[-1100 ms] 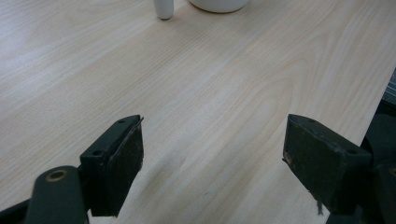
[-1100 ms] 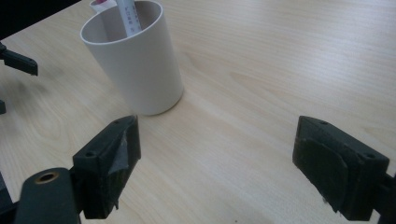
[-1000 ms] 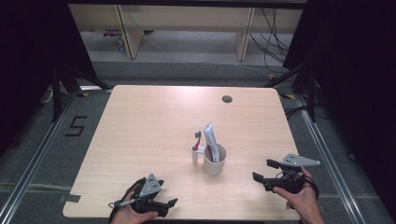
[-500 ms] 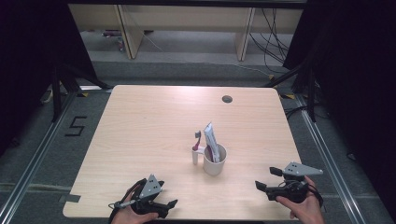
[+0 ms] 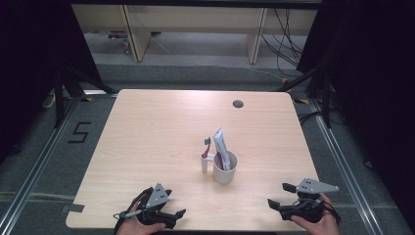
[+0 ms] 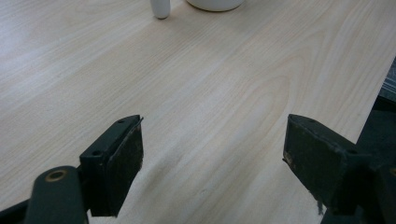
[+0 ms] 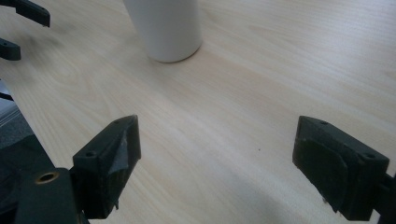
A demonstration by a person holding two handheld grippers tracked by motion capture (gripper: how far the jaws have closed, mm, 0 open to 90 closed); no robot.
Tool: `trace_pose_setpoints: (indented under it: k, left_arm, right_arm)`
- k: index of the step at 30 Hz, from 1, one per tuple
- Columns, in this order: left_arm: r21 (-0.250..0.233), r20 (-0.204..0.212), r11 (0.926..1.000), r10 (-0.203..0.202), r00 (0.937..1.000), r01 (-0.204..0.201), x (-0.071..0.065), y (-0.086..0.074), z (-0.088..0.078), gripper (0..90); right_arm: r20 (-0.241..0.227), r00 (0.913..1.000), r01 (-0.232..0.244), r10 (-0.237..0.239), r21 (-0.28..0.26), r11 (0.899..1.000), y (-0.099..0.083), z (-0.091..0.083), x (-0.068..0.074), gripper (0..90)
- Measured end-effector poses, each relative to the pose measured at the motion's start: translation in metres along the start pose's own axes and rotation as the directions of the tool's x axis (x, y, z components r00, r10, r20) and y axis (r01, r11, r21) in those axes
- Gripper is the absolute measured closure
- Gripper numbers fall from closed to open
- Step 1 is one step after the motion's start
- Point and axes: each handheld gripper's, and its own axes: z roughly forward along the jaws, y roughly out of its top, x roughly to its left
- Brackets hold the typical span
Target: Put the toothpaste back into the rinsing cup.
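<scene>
A white cup (image 5: 225, 168) stands upright near the middle of the bench (image 5: 161, 127), holding a toothpaste tube (image 5: 219, 146) that leans against its rim, so the tube stays propped and easy to pick from above. A toothbrush (image 5: 205, 155) stands just beside the cup on its left, head up. Both hand-held grippers sit at the near edge of the bench, well apart from the cup. The left hand-held gripper (image 5: 169, 217) is released, its jaws spread wide over bare wood with nothing between them. The right hand-held gripper (image 5: 280, 196) is likewise released and empty, and the right gripper view shows the cup's base (image 7: 164, 29) ahead of its jaws. I judge both hands are parked low and wide to leave the cup unobstructed.
</scene>
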Motion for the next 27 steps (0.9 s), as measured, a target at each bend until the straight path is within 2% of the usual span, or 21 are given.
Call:
trace_pose_setpoints:
  k: [1, 2, 3, 4, 6, 7, 8, 10, 11, 12, 13, 14, 16, 17, 18, 19, 20, 21, 23, 24, 27]
  left_arm:
    - [0.019, -0.008, 0.9996, 0.02, 0.9998, -0.02, 0.002, 0.0, -0.001, 19.5]
    - [0.012, -0.008, 0.9999, 0.01, 0.9999, -0.01, 0.002, 0.0, -0.001, 19.4]
    - [0.008, -0.003, 1.0, -0.001, 1.0, 0.001, 0.002, 0.0, -0.001, 19.4]
    - [0.008, -0.003, 1.0, -0.002, 1.0, 0.002, 0.002, 0.0, -0.001, 19.4]
    - [0.006, -0.003, 1.0, -0.001, 1.0, 0.001, 0.003, 0.0, -0.001, 19.4]
    - [0.0, -0.003, 1.0, -0.007, 1.0, 0.007, 0.002, 0.0, -0.001, 19.3]
    - [0.001, 0.0, 1.0, -0.002, 1.0, 0.002, 0.002, 0.0, -0.001, 19.3]
    - [0.001, -0.002, 1.0, 0.001, 1.0, -0.001, 0.001, 0.0, -0.001, 19.3]
    - [0.001, -0.002, 1.0, 0.0, 1.0, 0.0, 0.001, 0.0, 0.0, 19.3]
    - [0.003, -0.001, 1.0, -0.001, 1.0, 0.001, 0.001, 0.0, 0.0, 19.2]
    - [0.003, -0.002, 1.0, -0.001, 1.0, 0.001, 0.001, -0.001, 0.0, 19.2]
    - [0.002, -0.003, 1.0, -0.002, 1.0, 0.002, 0.001, -0.001, 0.0, 19.2]
    - [0.008, -0.006, 1.0, 0.004, 1.0, -0.003, 0.002, -0.001, -0.001, 18.8]
    - [0.008, -0.006, 1.0, 0.004, 1.0, -0.003, 0.002, -0.001, -0.001, 18.5]
    - [0.009, -0.012, 0.9999, 0.013, 0.9998, -0.013, 0.004, -0.001, -0.001, 18.5]
    - [0.007, -0.007, 1.0, 0.001, 1.0, -0.001, 0.003, -0.001, -0.002, 18.5]
    - [0.003, -0.01, 1.0, -0.002, 0.9999, 0.002, 0.003, -0.001, -0.002, 18.5]
    - [0.012, -0.013, 0.9999, 0.008, 0.9999, -0.008, 0.004, 0.0, -0.002, 18.5]
    - [0.003, -0.009, 1.0, -0.003, 1.0, 0.003, 0.004, -0.001, -0.002, 18.5]
    - [0.003, -0.012, 1.0, -0.004, 0.9999, 0.004, 0.004, -0.001, -0.002, 18.3]
    - [0.003, -0.012, 1.0, -0.006, 0.9999, 0.006, 0.004, -0.001, -0.002, 17.8]
  right_arm:
    - [-0.007, 0.9996, -0.029, 0.029, 0.015, 0.999, -0.001, 0.0, 0.002, 16.0]
    - [0.005, 1.0, -0.001, 0.001, 0.009, 1.0, -0.002, 0.0, 0.0, 16.0]
    - [-0.003, 0.9994, -0.034, 0.035, 0.017, 0.999, -0.003, 0.0, 0.003, 16.0]
    - [0.001, 0.9999, -0.015, 0.015, 0.02, 1.0, -0.005, 0.001, 0.001, 16.0]
    - [-0.013, 0.9986, -0.051, 0.051, 0.048, 0.998, -0.007, 0.0, 0.004, 16.0]
    - [-0.005, 0.9986, -0.051, 0.052, 0.048, 0.998, -0.008, 0.001, 0.005, 16.0]
    - [-0.001, 0.9997, -0.025, 0.026, 0.049, 0.998, -0.008, 0.0, 0.004, 16.0]
    - [0.005, 0.999, -0.045, 0.045, 0.057, 0.997, -0.011, 0.001, 0.006, 16.0]
    - [0.014, 0.9998, -0.013, 0.012, 0.064, 0.998, -0.011, 0.0, 0.004, 16.0]
    - [0.008, 0.9989, -0.047, 0.046, 0.068, 0.997, -0.013, 0.001, 0.007, 16.0]
    - [0.009, 0.9997, -0.025, 0.024, 0.077, 0.997, -0.013, 0.0, 0.005, 16.0]
    - [0.01, 0.9987, -0.051, 0.05, 0.084, 0.995, -0.015, 0.0, 0.007, 16.0]
    - [0.024, 0.9996, -0.019, 0.017, 0.089, 0.996, -0.016, 0.0, 0.006, 16.0]
    - [0.019, 0.9987, -0.049, 0.047, 0.102, 0.994, -0.016, -0.001, 0.008, 16.0]
    - [0.015, 0.9987, -0.051, 0.05, 0.099, 0.994, -0.017, 0.0, 0.009, 16.0]
    - [0.026, 0.9995, -0.019, 0.017, 0.093, 0.996, -0.017, 0.0, 0.007, 16.0]
    - [0.039, 0.9992, -0.014, 0.01, 0.102, 0.995, -0.018, -0.001, 0.007, 16.0]
    - [0.036, 0.9987, -0.041, 0.037, 0.112, 0.993, -0.019, -0.001, 0.009, 16.0]
    - [0.056, 0.9976, -0.047, 0.04, 0.114, 0.992, -0.02, 0.0, 0.009, 16.0]
    - [0.068, 0.9974, -0.033, 0.025, 0.118, 0.992, -0.02, 0.0, 0.008, 16.0]
    - [0.061, 0.9972, -0.05, 0.043, 0.126, 0.991, -0.022, -0.001, 0.008, 16.1]
